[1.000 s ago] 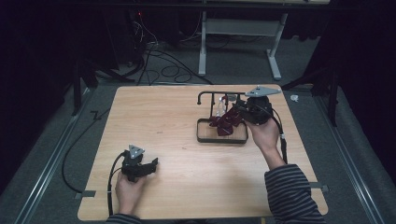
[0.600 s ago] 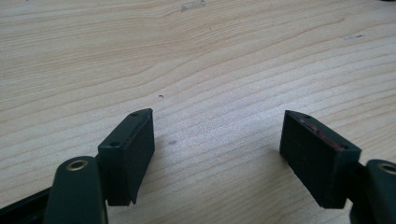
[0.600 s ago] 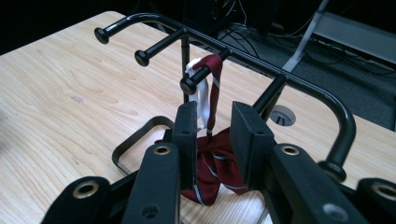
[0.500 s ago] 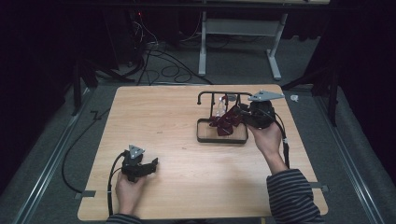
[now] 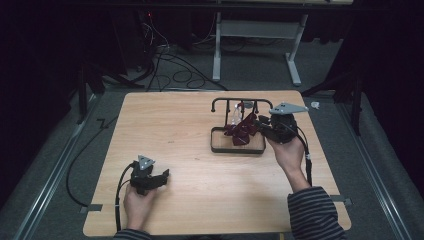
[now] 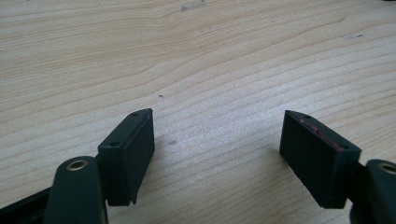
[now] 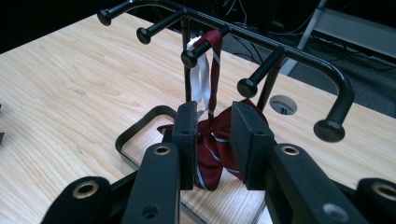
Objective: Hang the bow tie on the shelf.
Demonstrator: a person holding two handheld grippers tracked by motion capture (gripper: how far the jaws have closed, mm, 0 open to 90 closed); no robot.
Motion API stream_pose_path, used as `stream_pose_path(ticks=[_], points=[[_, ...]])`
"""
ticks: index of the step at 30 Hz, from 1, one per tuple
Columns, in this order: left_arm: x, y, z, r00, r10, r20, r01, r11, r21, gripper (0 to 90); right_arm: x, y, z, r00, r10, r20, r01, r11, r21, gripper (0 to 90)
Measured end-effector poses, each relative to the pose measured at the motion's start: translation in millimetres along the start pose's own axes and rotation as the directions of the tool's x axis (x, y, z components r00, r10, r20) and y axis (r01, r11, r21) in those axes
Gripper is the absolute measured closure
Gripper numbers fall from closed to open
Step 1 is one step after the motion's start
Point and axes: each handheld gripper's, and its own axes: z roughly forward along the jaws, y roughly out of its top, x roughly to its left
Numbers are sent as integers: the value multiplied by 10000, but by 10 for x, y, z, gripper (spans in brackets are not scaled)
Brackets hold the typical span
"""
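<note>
Gripping the dark red striped tie (image 7: pixel 212 154) between my right gripper's (image 7: pixel 212 144) 2 jaws, I hold its bunched cloth over the black tray (image 5: pixel 220 146) at the foot of the peg rack (image 7: pixel 280 51). 1 end of the tie loops over a peg beside a white strap (image 7: pixel 201 81). My left gripper (image 6: pixel 217 154) rests spread wide and empty on the wooden table (image 5: pixel 170 125), well apart from the rack.

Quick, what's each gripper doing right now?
Left gripper: open, nothing between its fingers, low over the bare table.
Right gripper: fingers closed on the dark red tie at the rack.
</note>
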Motion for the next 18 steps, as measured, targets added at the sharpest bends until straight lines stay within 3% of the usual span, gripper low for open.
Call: stream_pose_path(ticks=[18], points=[[-2, 0, 1, 10000, 10, -11, -10, 10000, 3, 270, -1, -158, -78, 9999, 134, -19, -134, 9999, -7, 734]])
